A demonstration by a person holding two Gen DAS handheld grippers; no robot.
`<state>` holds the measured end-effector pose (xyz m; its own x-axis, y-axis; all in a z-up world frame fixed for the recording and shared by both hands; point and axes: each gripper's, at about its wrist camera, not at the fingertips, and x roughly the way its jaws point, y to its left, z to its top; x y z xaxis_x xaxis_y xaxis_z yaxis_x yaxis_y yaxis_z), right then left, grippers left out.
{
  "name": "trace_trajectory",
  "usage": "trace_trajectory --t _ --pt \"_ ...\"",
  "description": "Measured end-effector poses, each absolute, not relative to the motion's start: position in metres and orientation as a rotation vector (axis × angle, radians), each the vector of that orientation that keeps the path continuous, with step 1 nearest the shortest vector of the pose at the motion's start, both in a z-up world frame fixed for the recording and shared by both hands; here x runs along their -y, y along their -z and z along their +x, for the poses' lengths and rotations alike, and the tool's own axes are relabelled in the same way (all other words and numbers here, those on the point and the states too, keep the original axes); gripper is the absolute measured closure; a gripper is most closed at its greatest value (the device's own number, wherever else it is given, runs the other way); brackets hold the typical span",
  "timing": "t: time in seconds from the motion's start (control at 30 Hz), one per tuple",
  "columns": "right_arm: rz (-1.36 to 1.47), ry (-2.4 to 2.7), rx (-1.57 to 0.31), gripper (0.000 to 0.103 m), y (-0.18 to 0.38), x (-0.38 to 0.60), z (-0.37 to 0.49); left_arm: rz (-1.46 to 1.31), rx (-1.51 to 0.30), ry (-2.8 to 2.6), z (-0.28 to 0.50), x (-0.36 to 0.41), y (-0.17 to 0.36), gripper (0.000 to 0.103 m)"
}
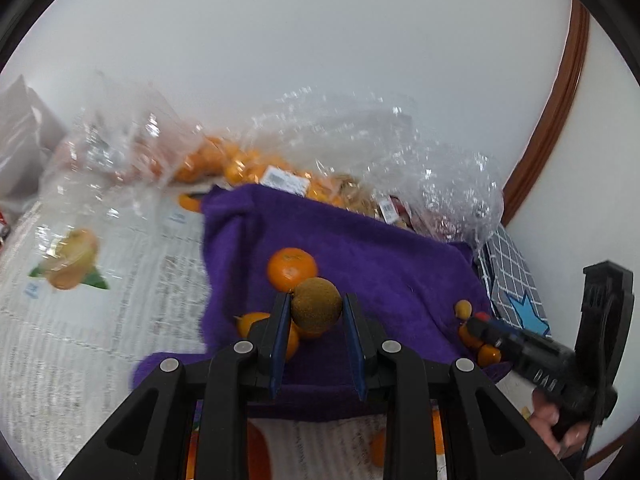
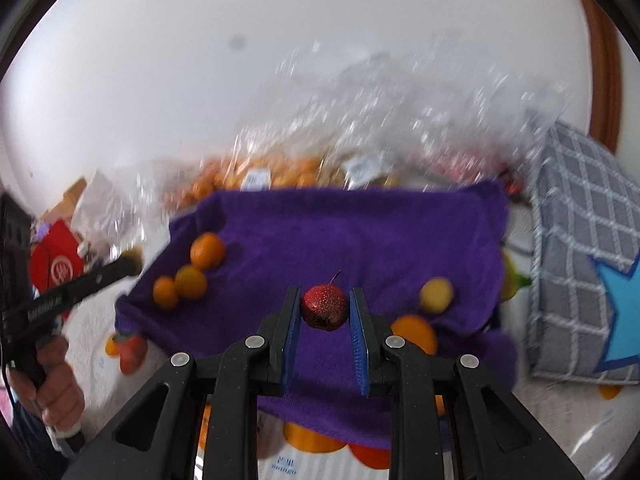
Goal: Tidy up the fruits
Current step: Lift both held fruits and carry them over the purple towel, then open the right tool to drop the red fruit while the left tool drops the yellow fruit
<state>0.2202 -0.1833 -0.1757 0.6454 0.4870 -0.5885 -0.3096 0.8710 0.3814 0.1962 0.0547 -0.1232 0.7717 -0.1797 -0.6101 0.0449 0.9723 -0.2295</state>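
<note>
Your left tongs are clamped on a brown kiwi, held up over the near-left part of the purple towel. Your right tongs are pinching a small red speckled fruit with a thin stem, above the towel's near middle.

Edges first: the towel's back edge butts right up against the crinkly clear plastic bags full of oranges, so there's no room back there. On the right, the grey checked cushion with the blue star sits just beside the towel's right edge. The left edge gives onto printed white sheeting with fruit pictures. The widest bare purple patch is the middle and back of the towel.

Loose fruit already sits on it: an orange just behind the kiwi and another orange partly hidden by the left finger. The right view shows them better, as three oranges clustered near the left edge, plus a yellowish fruit and an orange one near the right side.

Only the right view catches the red box off to the left and your left hand on the handle. Only the left view shows the grey box in the far left corner and the wooden trim curving up the wall.

Both views are pretty motion-blurred at the back.
</note>
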Motion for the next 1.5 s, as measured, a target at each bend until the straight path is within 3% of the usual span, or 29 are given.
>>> trace_trajectory --t 0.53,1.03,1.37,1.43,1.5 --pt "0.201 -0.474 -0.881 0.079 0.204 0.169 0.226 -0.175 -0.819 0.203 0.206 -0.036 0.149 0.078" --pt "0.176 -0.457 -0.874 0.079 0.202 0.168 0.223 0.046 -0.917 0.061 0.223 -0.006 0.152 0.078" --pt "0.207 -0.445 -0.85 0.079 0.198 0.18 0.22 0.02 -0.88 0.104 0.217 -0.011 0.15 0.076" --pt "0.208 -0.446 -0.835 0.076 0.196 0.181 0.217 0.003 -0.872 0.113 0.214 -0.012 0.15 0.076" --pt "0.207 -0.443 -0.822 0.067 0.194 0.18 0.214 -0.026 -0.853 0.118 0.211 -0.016 0.146 0.076"
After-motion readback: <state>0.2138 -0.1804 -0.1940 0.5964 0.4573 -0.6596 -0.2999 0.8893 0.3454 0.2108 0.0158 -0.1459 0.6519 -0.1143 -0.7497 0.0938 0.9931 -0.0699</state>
